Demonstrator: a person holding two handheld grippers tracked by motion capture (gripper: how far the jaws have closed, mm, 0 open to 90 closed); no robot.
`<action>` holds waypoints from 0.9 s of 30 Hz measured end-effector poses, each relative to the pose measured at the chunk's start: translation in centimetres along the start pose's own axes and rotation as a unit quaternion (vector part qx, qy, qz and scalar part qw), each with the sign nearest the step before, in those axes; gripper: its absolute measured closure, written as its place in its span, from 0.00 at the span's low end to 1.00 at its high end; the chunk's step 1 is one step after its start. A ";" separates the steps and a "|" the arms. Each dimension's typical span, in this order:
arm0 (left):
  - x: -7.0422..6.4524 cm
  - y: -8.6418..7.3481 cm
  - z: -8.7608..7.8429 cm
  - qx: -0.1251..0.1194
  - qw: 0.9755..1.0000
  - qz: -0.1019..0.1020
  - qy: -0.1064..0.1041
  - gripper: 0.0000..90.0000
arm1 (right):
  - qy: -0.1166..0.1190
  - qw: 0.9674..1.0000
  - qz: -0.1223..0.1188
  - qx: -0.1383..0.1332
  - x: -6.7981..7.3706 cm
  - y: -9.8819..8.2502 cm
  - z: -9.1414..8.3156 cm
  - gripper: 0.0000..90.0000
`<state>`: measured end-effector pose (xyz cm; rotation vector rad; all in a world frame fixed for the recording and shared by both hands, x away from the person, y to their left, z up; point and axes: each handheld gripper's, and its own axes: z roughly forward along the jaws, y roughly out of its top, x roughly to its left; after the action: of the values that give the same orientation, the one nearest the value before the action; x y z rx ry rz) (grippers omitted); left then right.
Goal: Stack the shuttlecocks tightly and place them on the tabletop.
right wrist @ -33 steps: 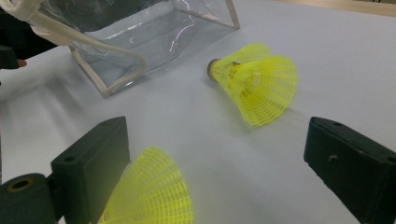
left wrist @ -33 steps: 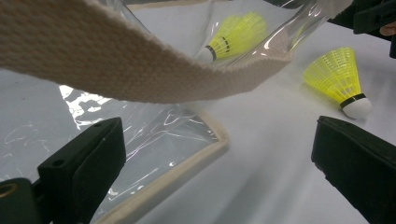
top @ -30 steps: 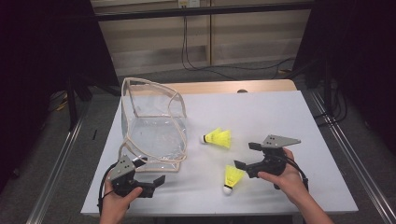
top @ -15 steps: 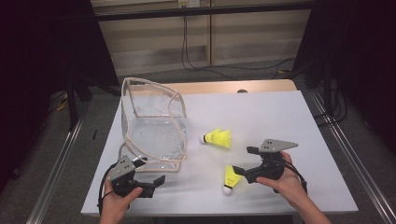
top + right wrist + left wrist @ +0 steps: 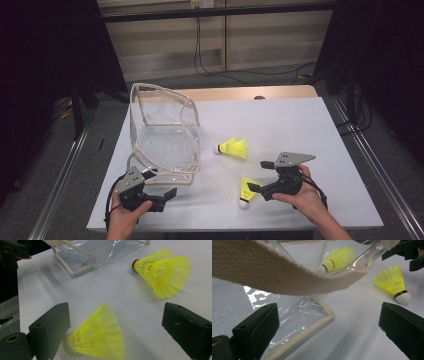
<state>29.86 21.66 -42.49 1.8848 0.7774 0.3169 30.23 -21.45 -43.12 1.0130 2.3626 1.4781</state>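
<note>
Right gripper [image 5: 260, 182] has slid leftward since a second ago, jaws spread wide, now bracketing near yellow shuttlecock [image 5: 245, 191] on white table [image 5: 310, 130], nothing grasped. Right gripper view shows cork beside one jaw, skirt between both. Left gripper [image 5: 167, 196] low at front edge, jaws parted, empty. Beyond: second shuttlecock [image 5: 233, 147], clear tote bag [image 5: 165, 140]; left gripper view shows webbing strap [image 5: 274, 275] overhead.

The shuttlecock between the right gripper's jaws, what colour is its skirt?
Bright yellow mesh skirt on the near plastic shuttlecock, clearest in the right gripper view.
</note>
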 end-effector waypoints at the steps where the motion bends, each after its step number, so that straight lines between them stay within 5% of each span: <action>1: 0.0 0.0 0.0 0.000 1.000 0.000 0.000 0.04 | 0.001 1.000 0.000 0.001 0.0 0.0 0.0 0.11; 27: 0.0 0.0 0.0 -0.002 1.000 0.002 -0.001 0.03 | 0.038 0.999 -0.017 0.012 0.1 -0.3 0.1 0.33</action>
<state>29.88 21.66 -42.45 1.8825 0.7710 0.3195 30.06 -21.35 -43.40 0.9332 2.4423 1.5068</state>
